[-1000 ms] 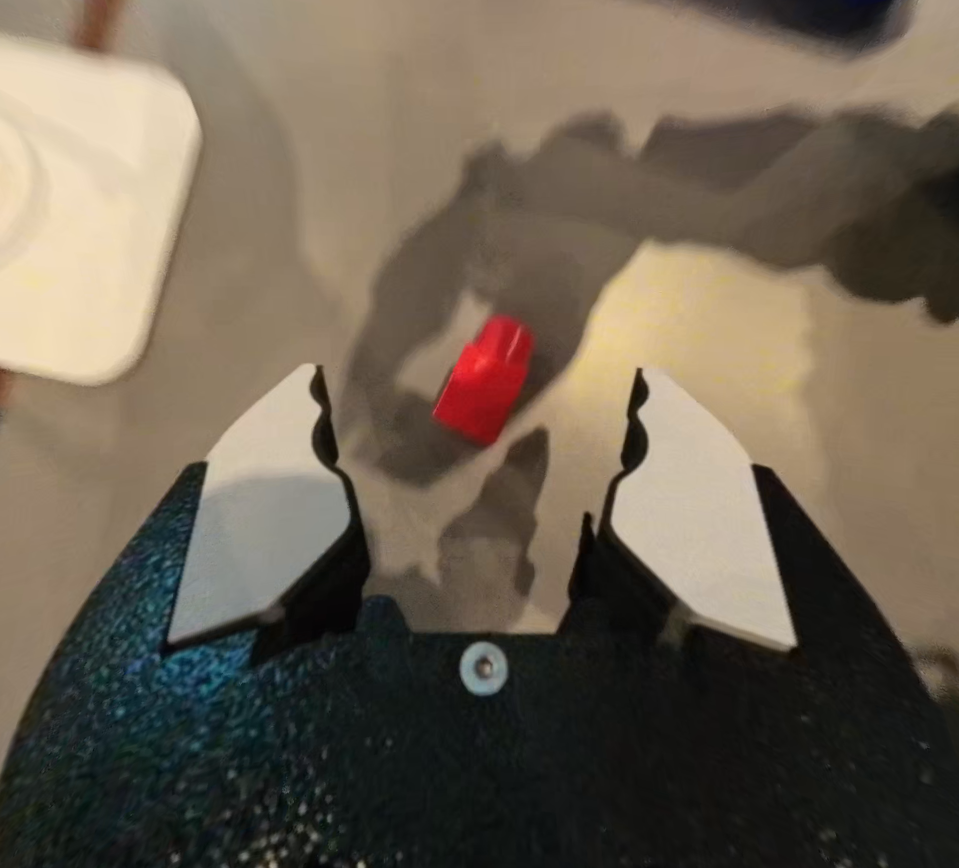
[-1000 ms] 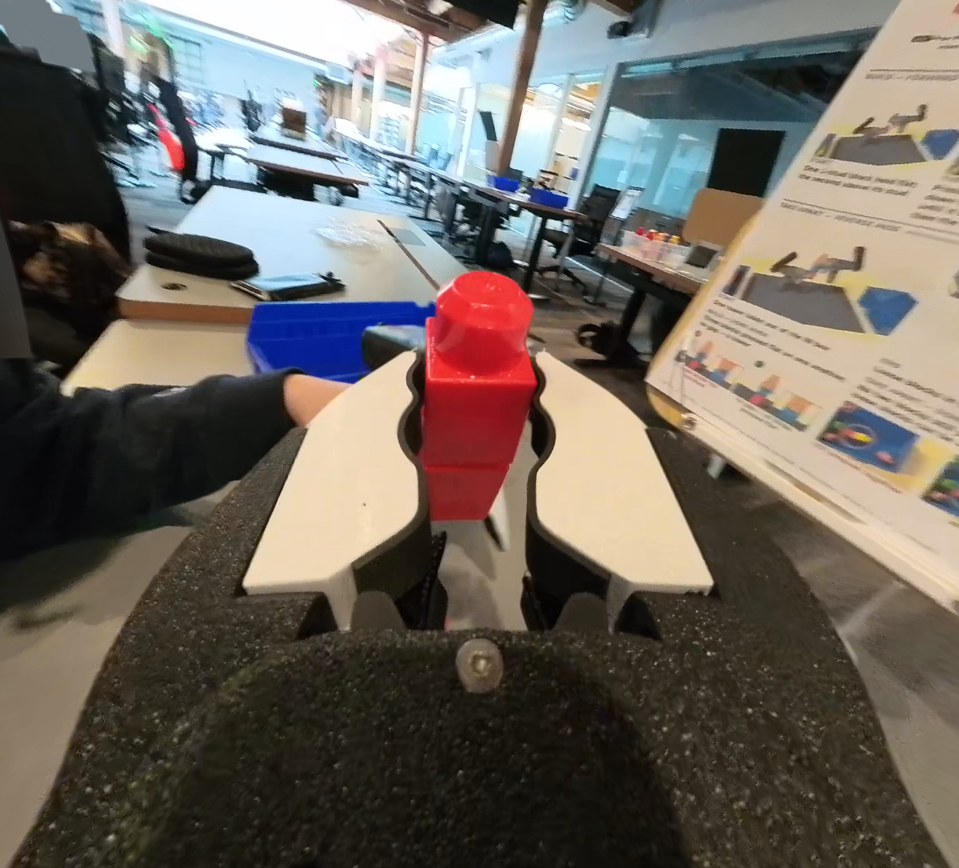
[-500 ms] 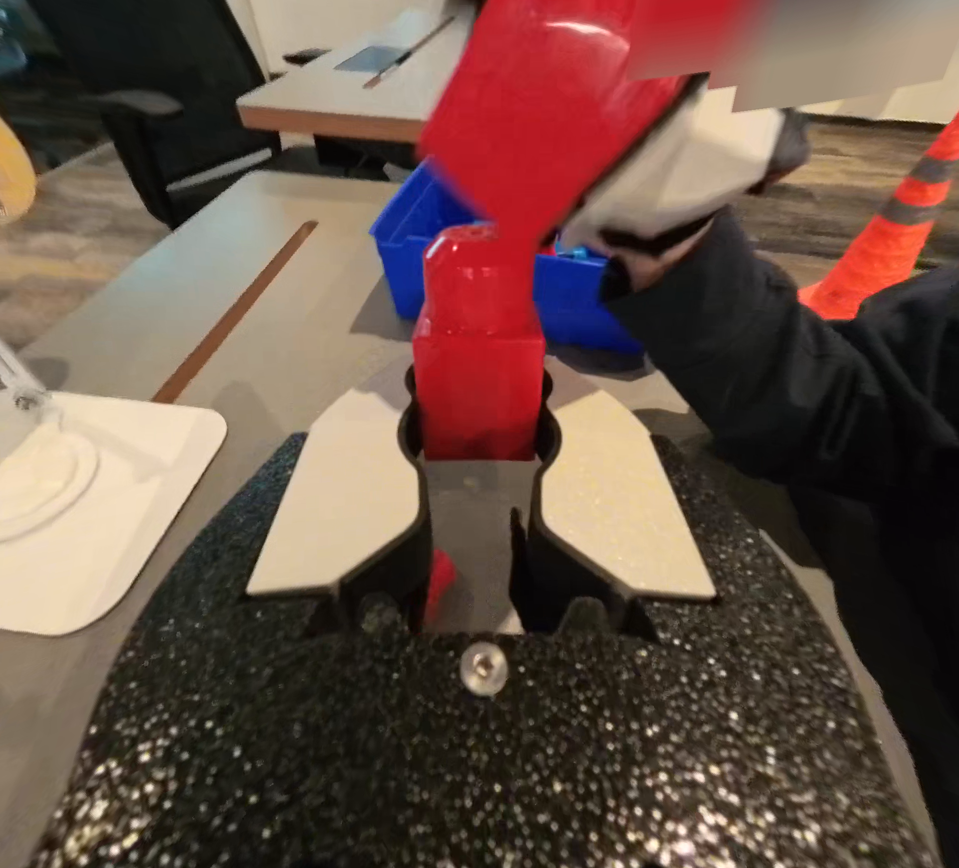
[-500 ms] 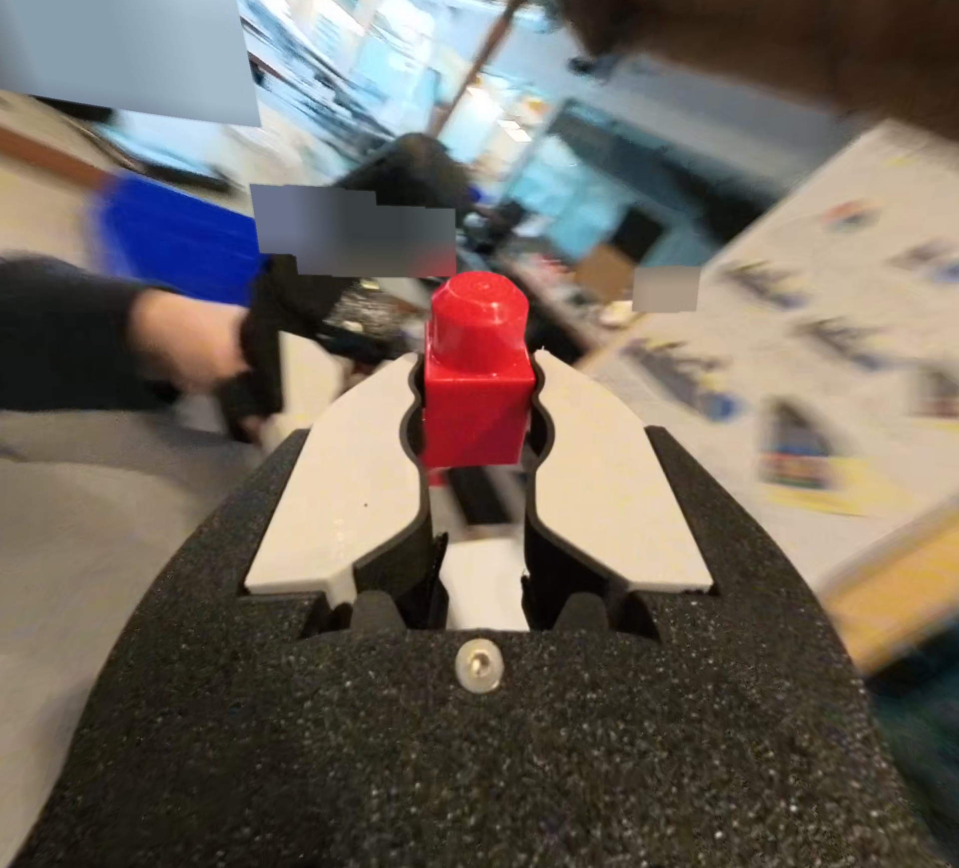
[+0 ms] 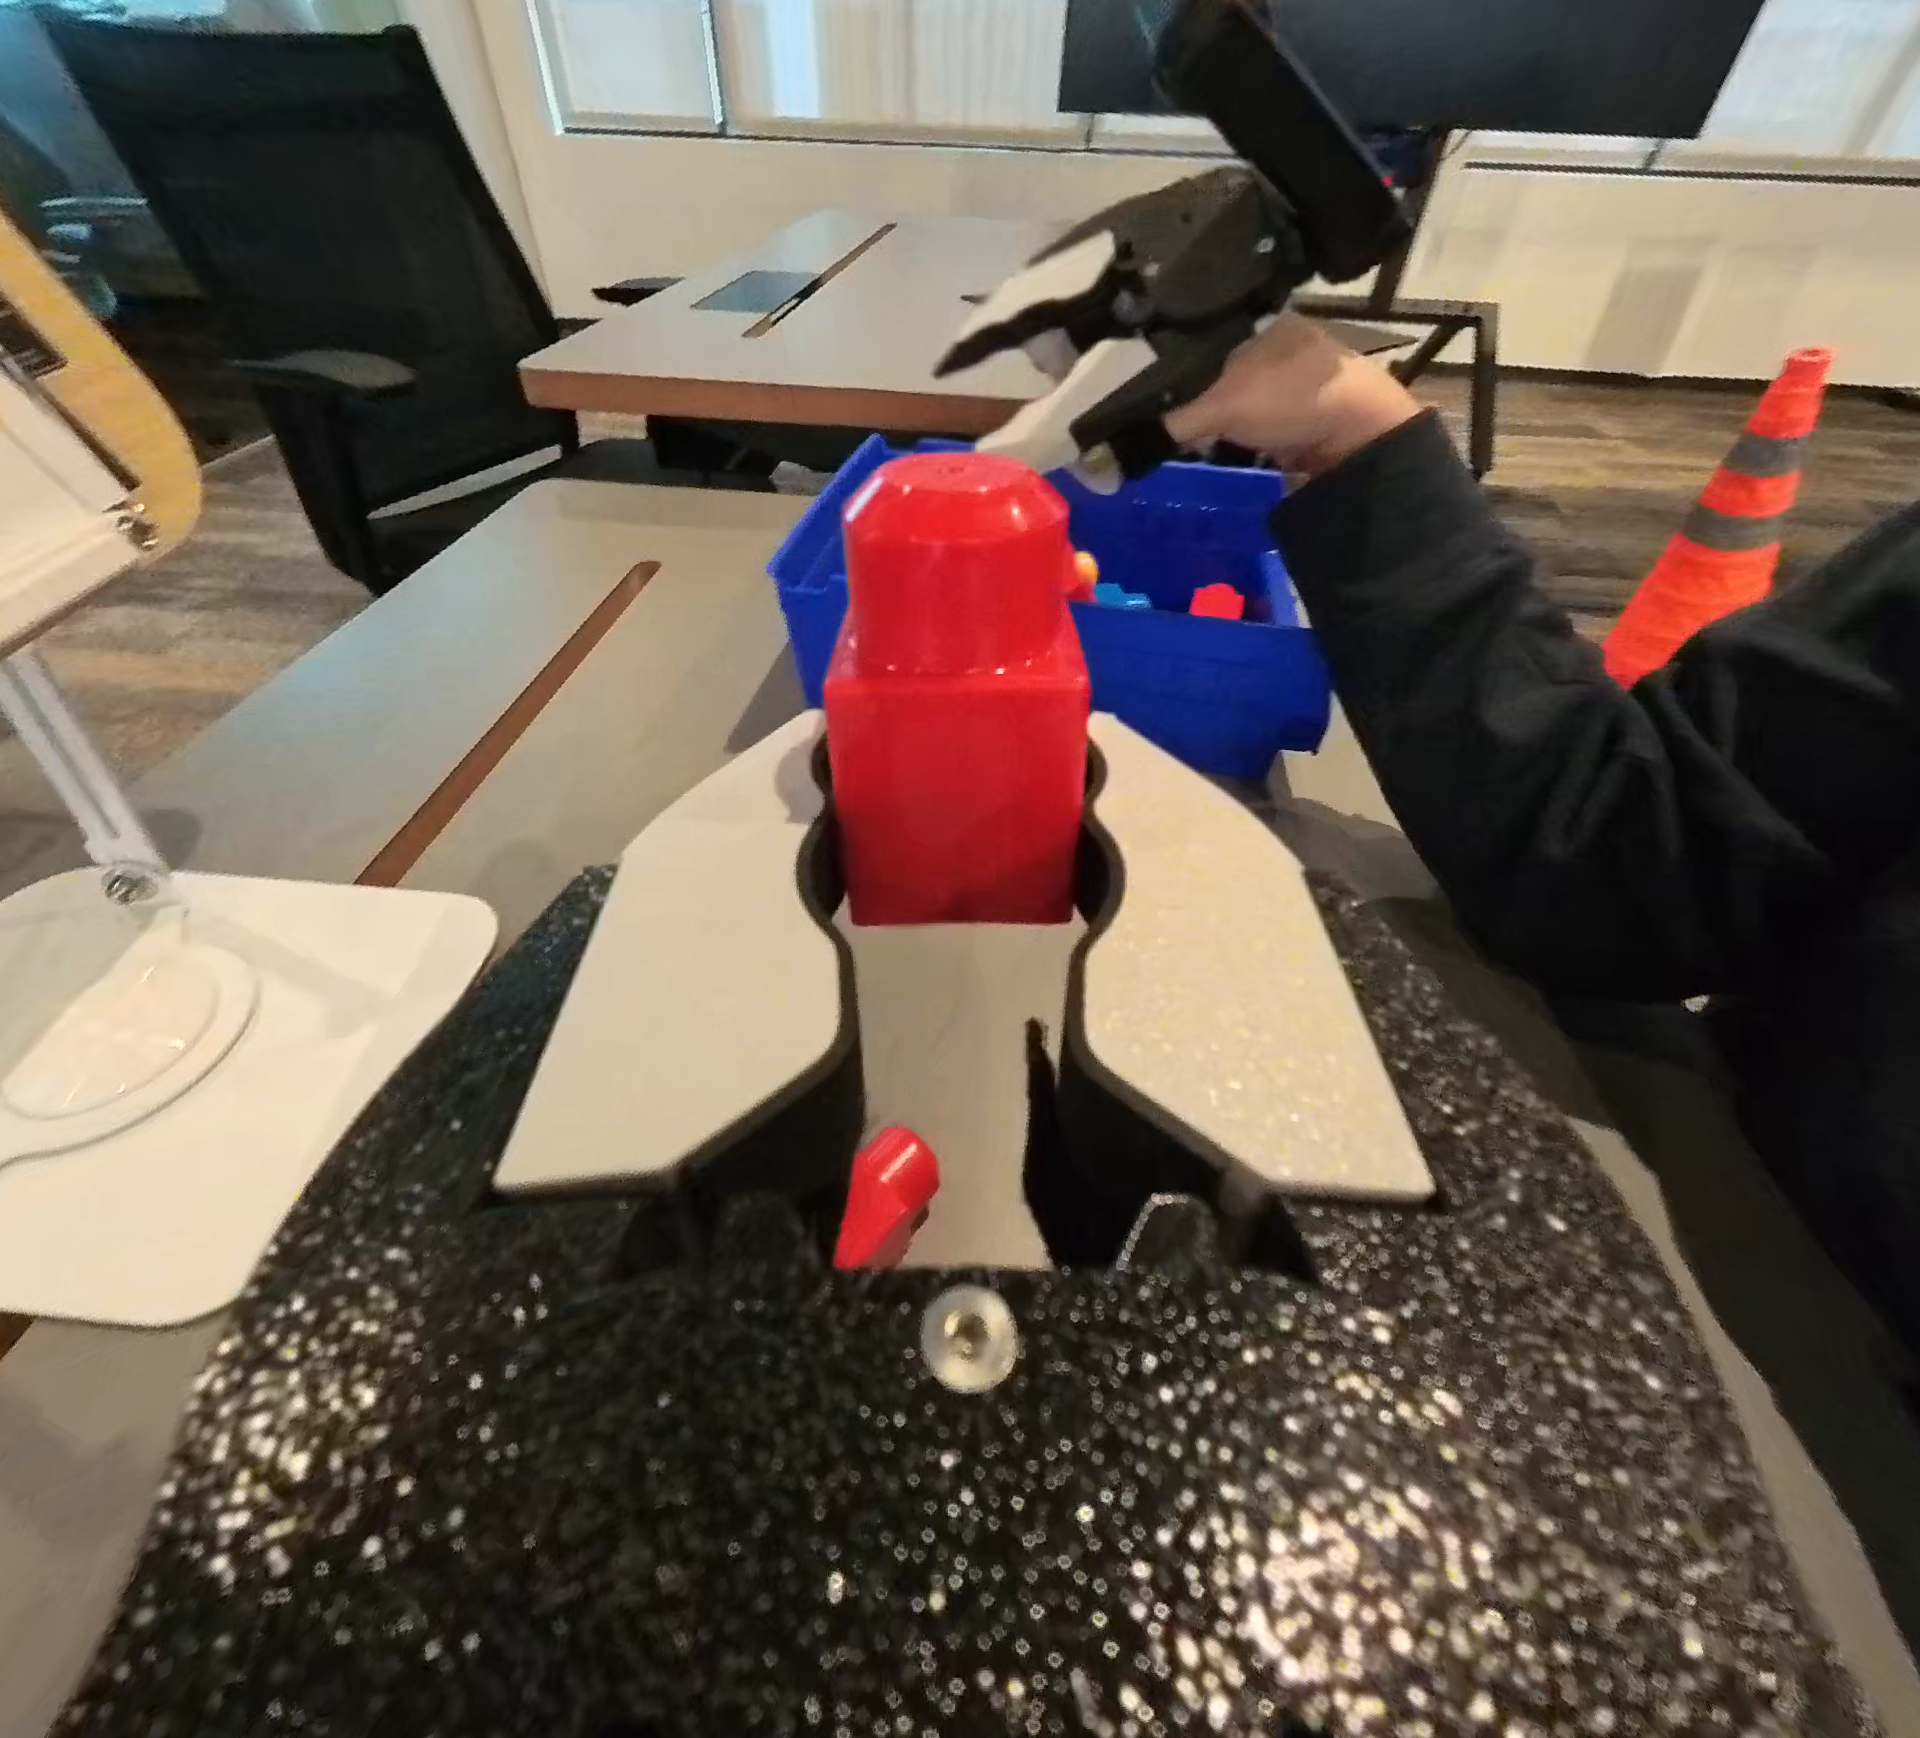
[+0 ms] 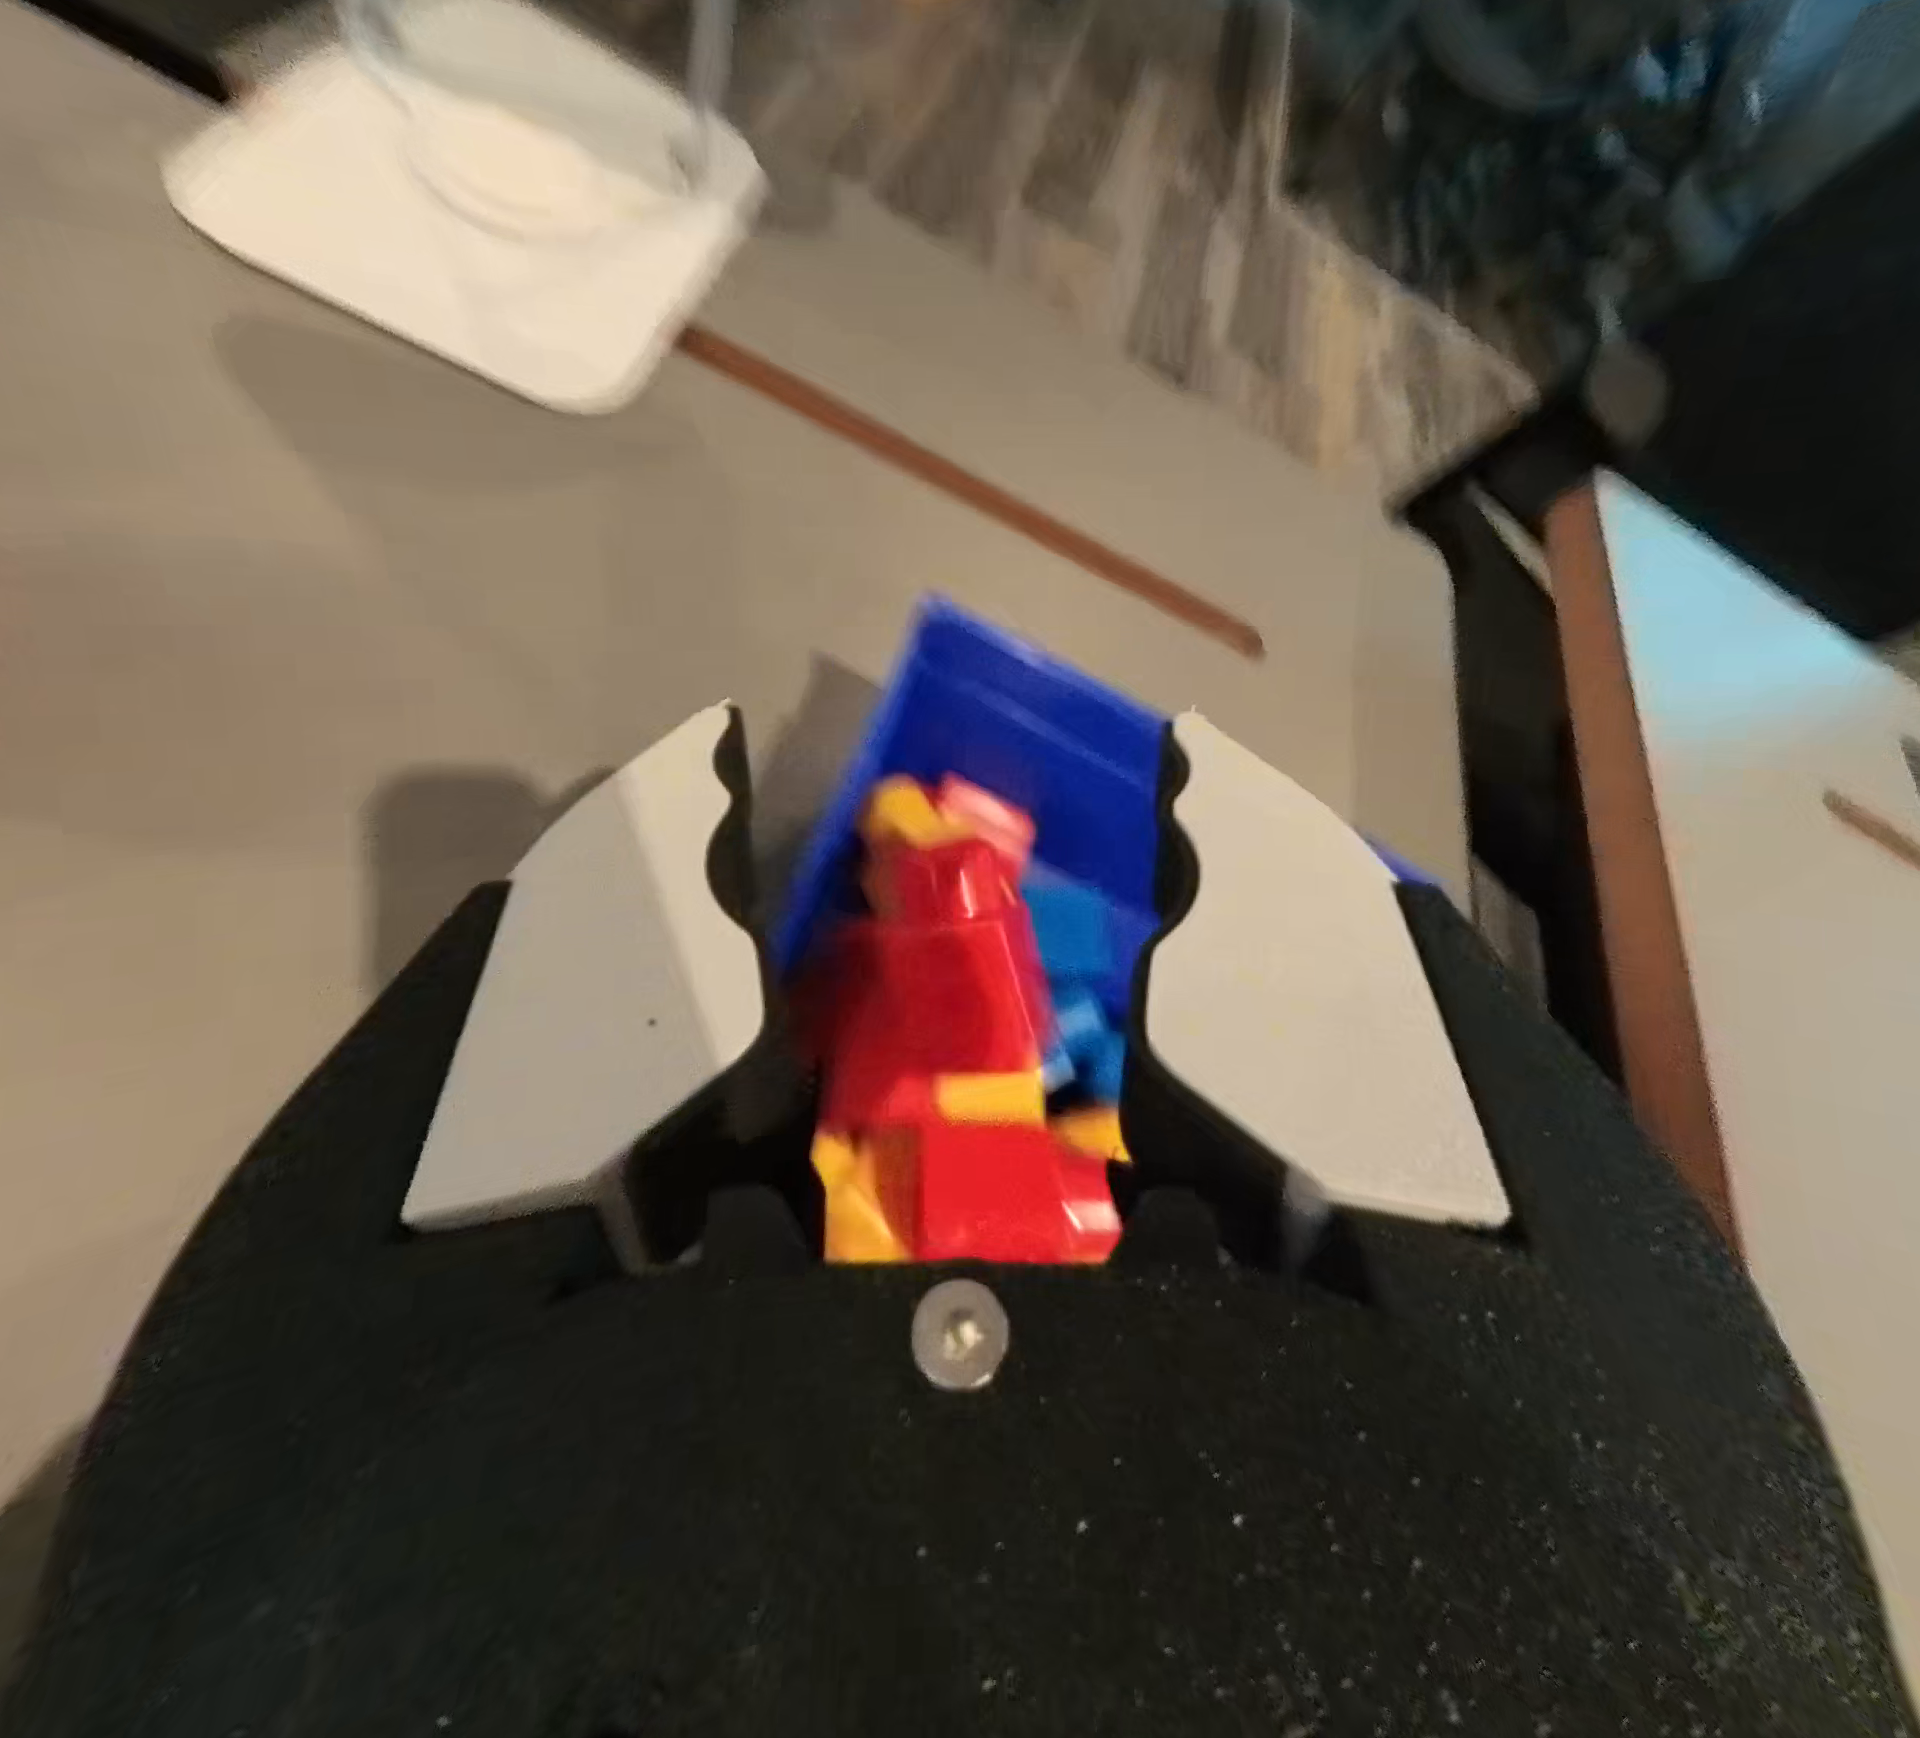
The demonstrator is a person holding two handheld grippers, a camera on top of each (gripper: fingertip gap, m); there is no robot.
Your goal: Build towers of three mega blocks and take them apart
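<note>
**Left fingers clamp a red block; right fingers spread over the bin**

Left wrist view: the left gripper (image 5: 956,815) has its fingers (image 5: 717,971) clenched on a red mega block (image 5: 954,753), held upright with its round stud on top, above the grey desk (image 5: 416,732). A second red block (image 5: 885,1195) lies on the desk below, seen through the gap behind the fingers. Behind the held block stands a blue bin (image 5: 1195,680) with coloured blocks inside. The right gripper (image 5: 1023,379) hangs above the bin, held by a hand (image 5: 1283,410) in a dark sleeve. A white stand base (image 5: 208,1065) sits at the left, and an orange cone (image 5: 1735,525) stands on the floor at the right.

Right wrist view, blurred: the right gripper (image 6: 956,753) points down into the blue bin (image 6: 997,732), its fingers (image 6: 1268,940) released and wide apart, gripping nothing. Between them lies a red block (image 6: 935,982) among yellow and blue blocks in the bin. The white stand base (image 6: 457,234) rests on the desk (image 6: 312,597) beyond.
</note>
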